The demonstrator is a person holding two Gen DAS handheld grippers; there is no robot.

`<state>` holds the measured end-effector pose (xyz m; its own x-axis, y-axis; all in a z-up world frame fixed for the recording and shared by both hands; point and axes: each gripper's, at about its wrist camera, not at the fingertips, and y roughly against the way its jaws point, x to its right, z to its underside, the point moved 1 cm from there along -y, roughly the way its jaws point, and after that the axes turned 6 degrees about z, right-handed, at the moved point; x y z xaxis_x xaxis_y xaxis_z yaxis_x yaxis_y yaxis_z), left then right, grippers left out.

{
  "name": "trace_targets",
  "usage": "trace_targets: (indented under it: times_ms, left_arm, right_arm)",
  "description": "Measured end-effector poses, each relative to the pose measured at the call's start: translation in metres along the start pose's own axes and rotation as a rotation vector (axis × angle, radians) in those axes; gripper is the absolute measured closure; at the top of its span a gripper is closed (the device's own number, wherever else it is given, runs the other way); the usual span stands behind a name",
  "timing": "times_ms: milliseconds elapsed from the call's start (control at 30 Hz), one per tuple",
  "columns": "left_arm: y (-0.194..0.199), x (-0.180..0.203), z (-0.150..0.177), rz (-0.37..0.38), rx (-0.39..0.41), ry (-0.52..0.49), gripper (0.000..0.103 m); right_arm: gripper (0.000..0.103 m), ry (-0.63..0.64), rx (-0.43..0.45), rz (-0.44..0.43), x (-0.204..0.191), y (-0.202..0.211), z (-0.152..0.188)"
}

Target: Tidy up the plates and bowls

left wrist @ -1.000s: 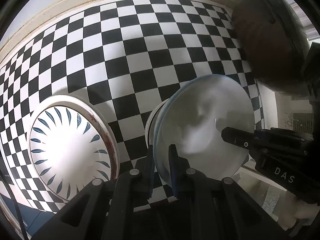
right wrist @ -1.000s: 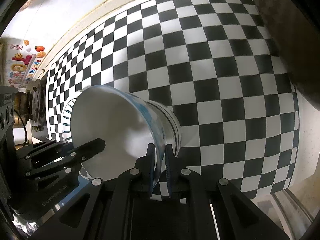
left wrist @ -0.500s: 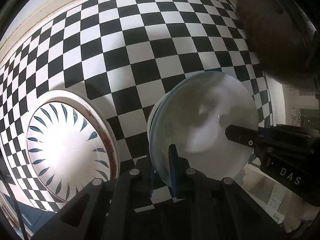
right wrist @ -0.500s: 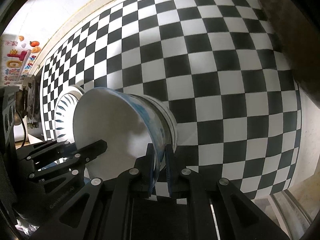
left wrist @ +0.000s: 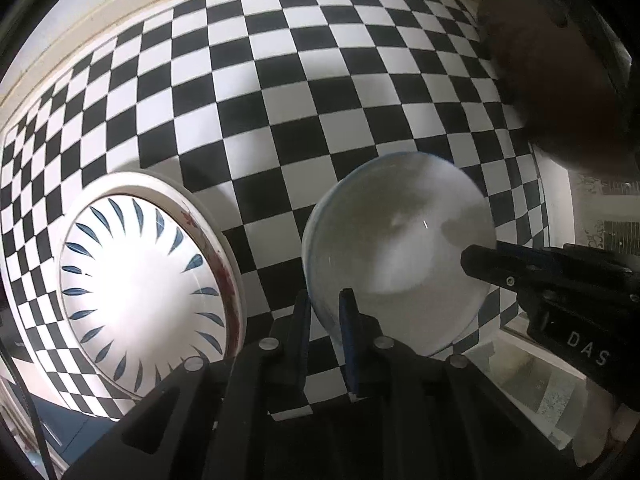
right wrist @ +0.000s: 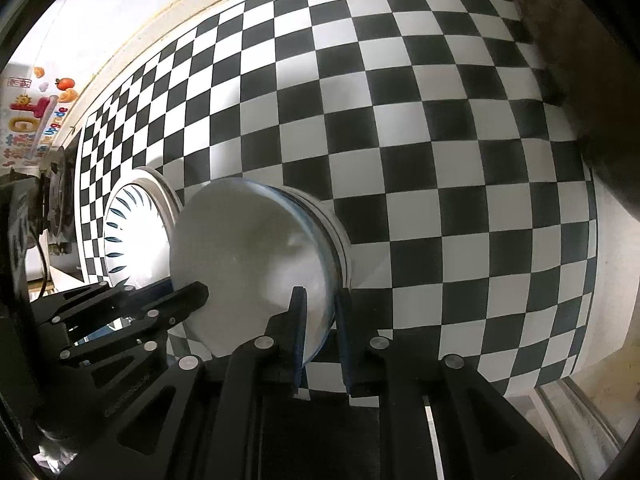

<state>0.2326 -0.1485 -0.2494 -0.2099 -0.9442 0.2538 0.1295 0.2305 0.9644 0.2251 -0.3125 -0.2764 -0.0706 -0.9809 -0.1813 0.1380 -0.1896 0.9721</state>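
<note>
— What is the bowl [left wrist: 396,240] made of, between my jaws?

— Glazed ceramic, smooth and glossy, with a light glint inside. The plate [left wrist: 140,280] has the same shiny glaze.

— And the bench [right wrist: 400,120]?

— A smooth checkered covering, slightly shiny. My fingers [right wrist: 298,320] look like matt black plastic with metal screws.

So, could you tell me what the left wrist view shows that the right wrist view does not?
Left wrist only: white lettering on the right gripper. Right wrist only: colourful stickers at the left edge, and the bowl's blue-edged outside. Both: chequered cloth, patterned plate, and the bowl, its rim clamped by the left gripper and between the right gripper's jaws, which have just been opening.
</note>
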Motion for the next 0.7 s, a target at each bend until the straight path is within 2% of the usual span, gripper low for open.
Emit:
trace_targets:
  times_ms: [233,533,700]
  left_arm:
    - [0.036,-0.001,0.01,-0.01,0.073,0.014,0.09]
    - [0.094,0.005,0.032,-0.036,0.185,0.002,0.09]
    - [0.117,0.011,0.044,-0.038,0.218,-0.014,0.09]
  right_arm:
    - [0.085,0.013,0.049,0.039,-0.005,0.02,0.013]
    - [0.085,0.059,0.178,0.057,-0.026,0.078,0.05]
    - [0.085,0.06,0.221,0.056,-0.032,0.105,0.067]
